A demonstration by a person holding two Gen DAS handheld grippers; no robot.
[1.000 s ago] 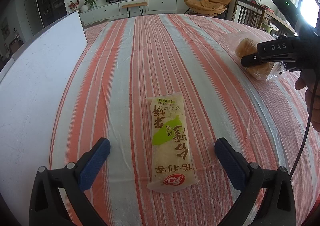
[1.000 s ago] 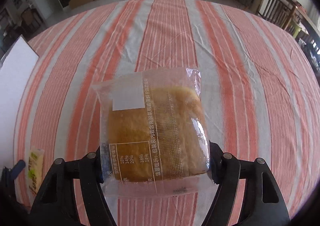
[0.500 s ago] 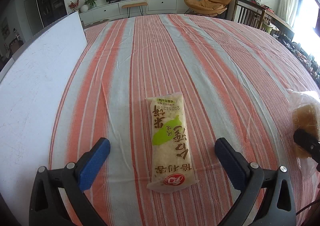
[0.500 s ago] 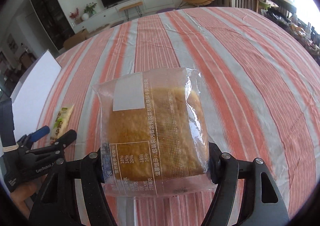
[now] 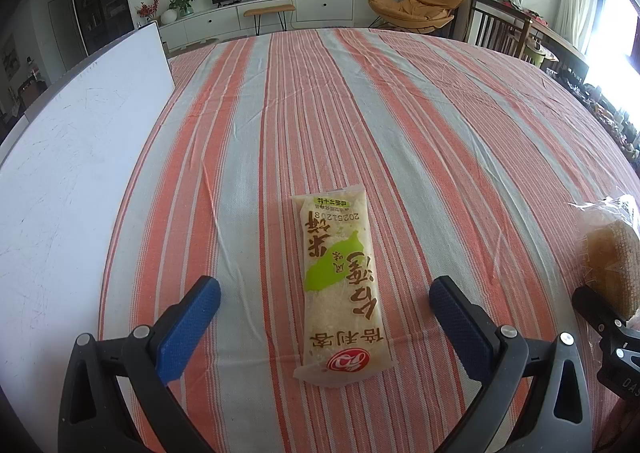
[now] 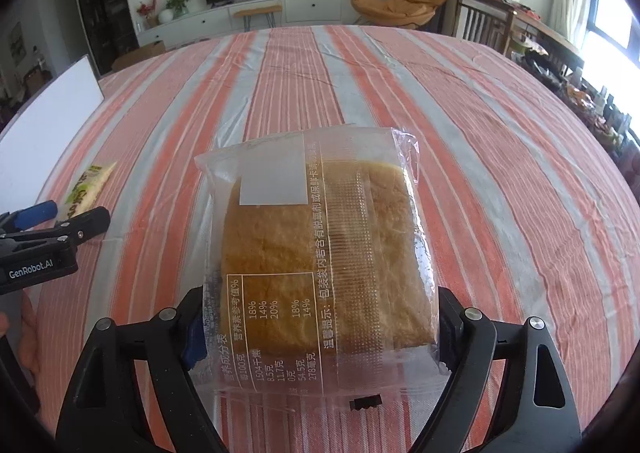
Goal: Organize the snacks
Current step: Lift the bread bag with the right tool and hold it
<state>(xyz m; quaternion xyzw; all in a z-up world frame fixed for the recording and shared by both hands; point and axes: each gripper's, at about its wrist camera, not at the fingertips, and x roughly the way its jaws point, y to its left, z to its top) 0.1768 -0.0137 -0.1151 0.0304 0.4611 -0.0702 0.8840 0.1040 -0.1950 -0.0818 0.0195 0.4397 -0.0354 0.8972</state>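
Note:
A long rice cracker packet point(image 5: 336, 253) with a green patch lies flat on the striped tablecloth point(image 5: 360, 93). My left gripper point(image 5: 324, 289) hovers over its near half, open, a blue pad on each side and well clear of it. A clear bag of brown bread point(image 6: 320, 237) sits between the fingers of my right gripper point(image 6: 320, 303), whose jaws are opening; the left pad stands off the loaf, at the wrapper's edge. The bag seems to rest on the cloth. In the left wrist view the bread point(image 5: 612, 253) shows at the right edge. The packet point(image 6: 86, 189) and left gripper point(image 6: 76, 213) appear at the left of the right wrist view.
A white board point(image 5: 72, 157) lies along the table's left side. A person's hand point(image 6: 28, 317) shows at the left edge behind the left gripper. Striped cloth stretches away ahead of both grippers. Wooden chairs point(image 5: 500, 29) stand past the far right edge.
The right gripper carried the bread from the far right of the table down beside the left gripper, and its fingers now stand wider apart. The left gripper and the packet stayed put.

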